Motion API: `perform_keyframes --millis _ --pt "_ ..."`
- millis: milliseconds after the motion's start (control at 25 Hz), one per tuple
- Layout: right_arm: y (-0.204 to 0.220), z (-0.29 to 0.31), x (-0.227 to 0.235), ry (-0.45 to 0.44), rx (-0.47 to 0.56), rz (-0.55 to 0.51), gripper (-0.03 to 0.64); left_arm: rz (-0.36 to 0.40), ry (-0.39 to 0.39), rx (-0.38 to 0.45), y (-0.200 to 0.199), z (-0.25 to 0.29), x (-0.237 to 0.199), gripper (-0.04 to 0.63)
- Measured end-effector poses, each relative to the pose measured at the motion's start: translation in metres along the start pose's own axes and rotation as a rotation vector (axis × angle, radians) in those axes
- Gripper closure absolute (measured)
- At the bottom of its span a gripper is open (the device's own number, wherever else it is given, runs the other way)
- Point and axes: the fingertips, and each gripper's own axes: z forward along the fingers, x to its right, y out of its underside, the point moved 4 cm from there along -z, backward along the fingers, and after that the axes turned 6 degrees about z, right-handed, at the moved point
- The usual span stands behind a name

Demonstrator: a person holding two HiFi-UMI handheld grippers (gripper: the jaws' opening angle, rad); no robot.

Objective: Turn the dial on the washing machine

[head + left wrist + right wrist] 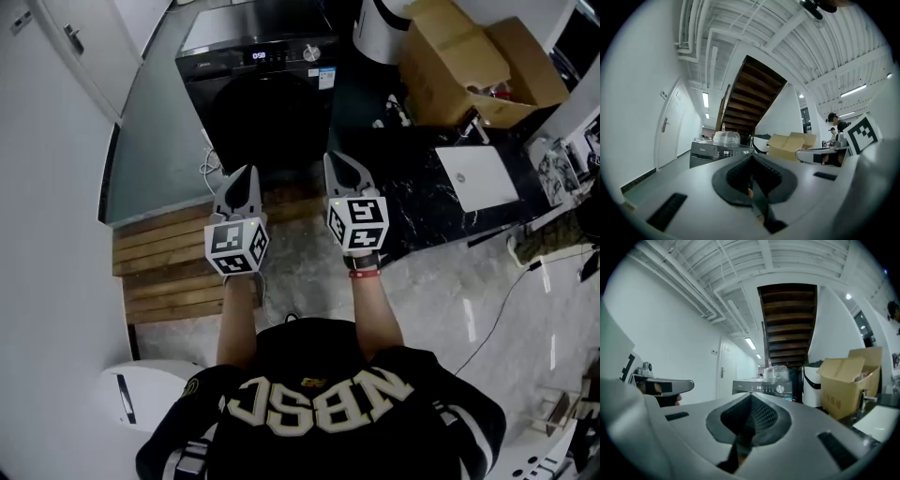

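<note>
- I see the washer standing ahead of me, past some wooden slats on the floor and well apart from both grippers.
- An open cardboard box sits to the washer's right.
- My left gripper is clenched with its jaws together, and nothing is between them.
- My right gripper is clenched the same way, near the left one.
- The dial is at the right end of the washer's top panel, beside the lit display. Neither of the 2 grippers touches it.
</note>
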Motion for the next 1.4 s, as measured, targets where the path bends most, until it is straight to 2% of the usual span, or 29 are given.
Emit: perform_keyframes --millis 240,360,640,800,960,1200,1400 --pt "0.006 0.015 -0.017 0.021 0.018 0.054 0.611 -0.027 0.041 -0.014 0.013 -0.004 -0.021 0.586" --pt "0.014 0.027 -0.024 0.033 -0.006 0.059 0.611 -0.045 0.044 -0.026 0.023 0.001 -0.034 0.586" --pt "0.02 0.07 -0.009 0.035 -0.028 0.079 0.609 -0.067 0.04 -0.046 0.034 0.037 -0.054 0.586" --pt "0.023 0.118 0.014 0.012 -0.026 0.1 0.61 -0.052 0.028 -0.044 0.043 0.085 -0.064 0.586" --pt "0.007 0.176 0.047 -0.016 -0.003 0.115 0.609 -0.016 0.019 -0.031 0.036 0.152 -0.071 0.586" --pt "-0.034 0.254 0.084 -0.054 0.032 0.076 0.609 0.005 -0.007 -0.007 0.02 0.238 -0.085 0.586" --pt "-0.032 0.299 0.117 -0.072 0.005 0.063 0.609 0.009 -0.026 -0.009 0.026 0.296 -0.089 0.586"
